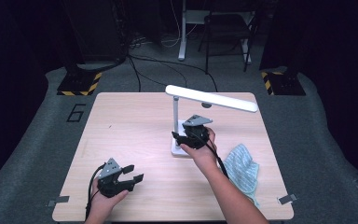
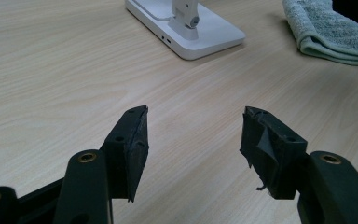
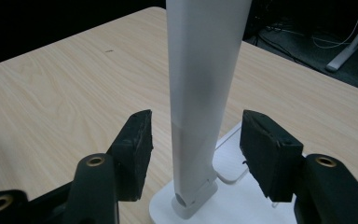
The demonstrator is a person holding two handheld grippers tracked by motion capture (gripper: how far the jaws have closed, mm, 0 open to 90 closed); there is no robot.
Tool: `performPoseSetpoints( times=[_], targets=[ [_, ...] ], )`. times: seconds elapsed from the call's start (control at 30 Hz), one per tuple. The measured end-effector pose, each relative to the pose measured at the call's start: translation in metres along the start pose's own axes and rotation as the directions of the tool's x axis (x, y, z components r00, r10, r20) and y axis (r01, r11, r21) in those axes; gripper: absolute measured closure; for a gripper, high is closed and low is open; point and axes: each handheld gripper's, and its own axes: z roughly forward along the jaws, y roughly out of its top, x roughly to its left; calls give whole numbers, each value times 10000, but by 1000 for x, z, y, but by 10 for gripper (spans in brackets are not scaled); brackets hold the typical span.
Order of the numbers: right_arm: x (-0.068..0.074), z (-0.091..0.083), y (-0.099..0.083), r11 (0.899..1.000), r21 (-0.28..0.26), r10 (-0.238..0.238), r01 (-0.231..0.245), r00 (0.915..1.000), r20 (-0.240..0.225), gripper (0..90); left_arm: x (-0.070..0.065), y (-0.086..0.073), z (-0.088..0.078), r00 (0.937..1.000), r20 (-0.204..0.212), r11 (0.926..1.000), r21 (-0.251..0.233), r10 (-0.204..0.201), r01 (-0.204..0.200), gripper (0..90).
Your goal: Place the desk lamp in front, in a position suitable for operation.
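lamp: white desk lamp (image 1: 186, 122) stands right of centre on the table (image 1: 121, 135); base (image 2: 191, 29) flat on the wood, long head (image 1: 212, 98) reaches toward 3 o'clock.
handling: rigid plastic, smooth and likely slippery; top-heavy with that long head, so it probably tips if pushed high.
grip spot: low on the stem (image 3: 200, 93), near the hinge, pads square on its flat sides.
right gripper: right gripper (image 3: 196, 149) straddles the stem, jaws wide, a gap each side, nothing held.
left gripper: left gripper (image 2: 193, 140) rests at 7 o'clock on the table, jaws wide apart, nothing between them.
cloth: pale green towel (image 1: 242, 168) lies at 4 o'clock from the lamp, apart from it.
hidden: stem top cut off in the right gripper view; base partly behind the right hand (image 1: 204, 151) in the high view; the hinge joint is hard to make out.
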Motion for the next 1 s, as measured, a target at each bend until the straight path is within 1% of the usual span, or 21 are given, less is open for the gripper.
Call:
performPoseSetpoints(
  times=[0.03,0.13,0.17,0.2,0.23,0.3,0.37,0.43,0.47,0.5,0.53,0.57,0.6,0.63,0.67,0.7,0.77,0.8,0.93,0.97,1.0],
  targets=[
    [1,2,0,9999,-71,88,-88,10000,-42,436,0,0,-1,10000,59,9999,126,-4,4,412],
    [2,7,2,9999,-69,100,-100,9999,-28,436,0,0,-1,10000,73,9999,119,0,-1,412],
    [1,9,2,9999,-140,19,-18,10000,4,435,0,0,-1,10000,75,9999,119,1,-2,412],
    [2,10,3,9999,-67,143,-143,9999,7,434,0,0,-1,10000,78,9999,119,-9,9,412],
    [2,11,4,9999,-105,58,-58,10000,-10,433,0,0,-1,10000,78,9999,119,-9,9,412],
    [3,12,6,9998,-98,158,-158,9999,-30,433,1,0,-1,9999,95,9999,118,44,-45,412],
    [3,14,9,9998,-202,84,-85,9999,-86,431,0,0,0,9999,100,9999,114,-26,25,413],
    [4,14,11,9999,-139,14,-15,10000,-89,431,0,0,0,10000,90,9999,125,12,-13,413],
    [4,15,12,9997,-234,-22,22,10000,18,433,0,0,0,10000,96,9999,128,11,-12,412],
    [2,16,13,9996,-253,-141,141,9999,5,449,0,0,0,9999,105,9999,123,-18,17,412],
    [2,16,13,9996,-255,-130,129,9999,-22,466,0,0,0,9999,108,9999,109,-25,24,413],
    [1,16,13,9996,-185,-209,208,9998,-54,501,0,0,-1,9999,101,9999,111,-9,8,413],
    [1,15,13,9999,-115,-3,4,10000,38,551,1,0,-1,9999,96,9999,124,70,-71,412],
    [-1,14,13,10000,-75,-28,28,10000,7,576,1,0,-1,9999,100,9999,124,54,-55,413],
    [-2,13,13,9997,-90,243,-243,9997,-45,576,1,0,0,10000,51,10000,44,50,-51,413],
    [-5,13,12,9998,-59,193,-193,9997,-164,576,2,0,0,9997,-3,9997,28,250,-250,413],
    [-3,12,12,9997,19,253,-253,9995,-208,582,2,0,0,9997,-13,9997,40,229,-229,413],
    [-2,11,12,9999,29,112,-111,9996,-246,585,3,1,-1,9998,67,9997,153,209,-210,413],
    [4,7,10,9999,59,84,-82,9991,-420,601,3,1,0,9996,68,9995,161,287,-288,412],
    [6,6,10,10000,22,95,-94,9989,-465,608,1,1,0,9998,66,9998,131,178,-179,413],
    [8,5,9,9998,67,167,-163,9985,-521,616,1,0,1,9998,-6,9998,4,180,-180,413]
  ],
)
